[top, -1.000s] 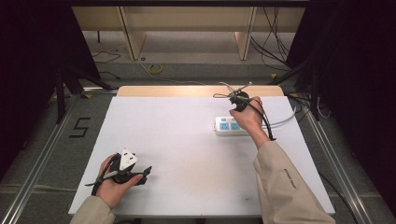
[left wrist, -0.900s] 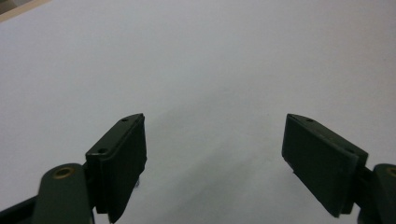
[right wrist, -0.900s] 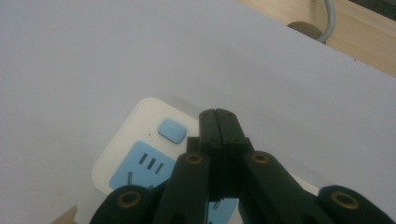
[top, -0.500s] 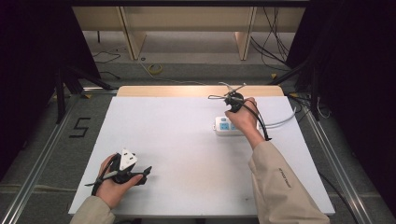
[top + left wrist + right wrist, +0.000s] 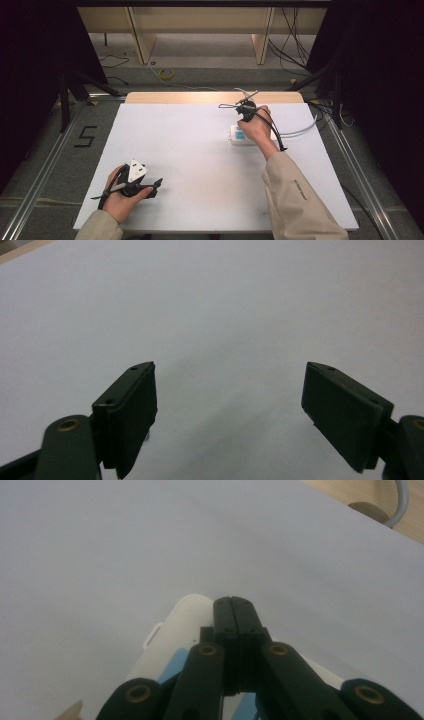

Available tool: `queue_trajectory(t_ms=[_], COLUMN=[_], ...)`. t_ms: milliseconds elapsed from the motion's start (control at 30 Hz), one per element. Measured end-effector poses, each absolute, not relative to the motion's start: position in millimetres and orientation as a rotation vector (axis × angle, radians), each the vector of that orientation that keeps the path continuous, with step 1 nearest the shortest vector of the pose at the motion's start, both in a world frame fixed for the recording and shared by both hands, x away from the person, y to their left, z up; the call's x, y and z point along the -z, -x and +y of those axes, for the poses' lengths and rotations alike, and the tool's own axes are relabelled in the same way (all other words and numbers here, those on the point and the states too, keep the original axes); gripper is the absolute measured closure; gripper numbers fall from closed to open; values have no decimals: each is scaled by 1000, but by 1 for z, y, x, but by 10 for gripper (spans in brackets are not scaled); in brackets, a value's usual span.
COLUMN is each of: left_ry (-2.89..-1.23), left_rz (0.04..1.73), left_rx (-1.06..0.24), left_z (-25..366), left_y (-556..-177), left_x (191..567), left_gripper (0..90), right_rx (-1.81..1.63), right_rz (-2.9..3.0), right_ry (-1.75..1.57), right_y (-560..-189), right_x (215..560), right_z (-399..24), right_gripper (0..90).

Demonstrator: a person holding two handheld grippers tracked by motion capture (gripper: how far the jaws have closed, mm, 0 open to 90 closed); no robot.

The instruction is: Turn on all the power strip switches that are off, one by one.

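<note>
Under closed right hand-held gripper (image 5: pixel 234 602): white power strip (image 5: pixel 180 630)

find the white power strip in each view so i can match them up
high view: power strip right of centre, under the right gripper.
right gripper view: bottom centre, below the shut jaws.
left gripper view: bare tabletop.
shared landmark: white table.
</note>
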State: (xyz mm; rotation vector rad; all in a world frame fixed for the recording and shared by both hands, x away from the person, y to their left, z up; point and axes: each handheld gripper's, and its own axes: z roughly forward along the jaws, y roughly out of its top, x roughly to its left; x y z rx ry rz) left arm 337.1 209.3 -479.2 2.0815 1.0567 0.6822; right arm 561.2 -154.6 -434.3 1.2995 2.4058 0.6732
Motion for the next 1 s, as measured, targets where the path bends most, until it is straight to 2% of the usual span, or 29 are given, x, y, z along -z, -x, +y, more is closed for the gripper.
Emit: queue_trajectory(t_ms=[1000], left_ry=[-2085], left_rz=[1053], left_rx=[-682], left_z=[210], left_y=[-337], left_x=[479], left_gripper=[221], right_rx=[-644], right_rz=[2420], right_ry=[-1312], right_y=[-564], right_x=[440], right_z=[-150], right_gripper=[900])
